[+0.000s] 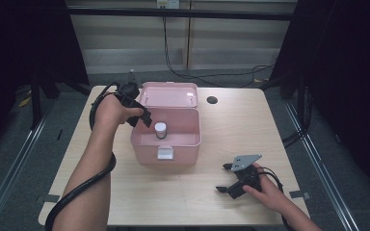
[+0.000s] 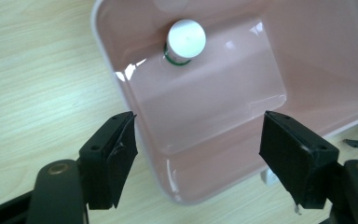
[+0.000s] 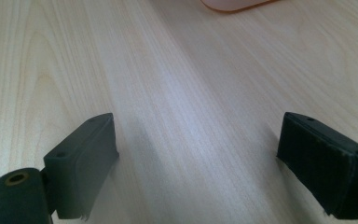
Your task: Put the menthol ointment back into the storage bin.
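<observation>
- The small bottle [image 1: 160, 130] stands upright in the pink box [image 1: 190, 139]; it looks light, stiff and smooth.
- Best hold: its sides, under the white cap [image 2: 186, 38].
- The left gripper [image 2: 198, 154] is wide and empty, the right gripper [image 3: 198, 163] too.

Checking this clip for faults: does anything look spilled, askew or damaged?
Nothing stands out. The small white-capped bottle stands upright inside the open pink box, whose lid is tipped back; no spill shows on the table.

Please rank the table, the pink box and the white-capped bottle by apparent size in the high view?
1. Table, the largest by far.
2. Pink box, with its lid open, standing on the table.
3. White-capped bottle, the smallest, standing inside the box.
</observation>
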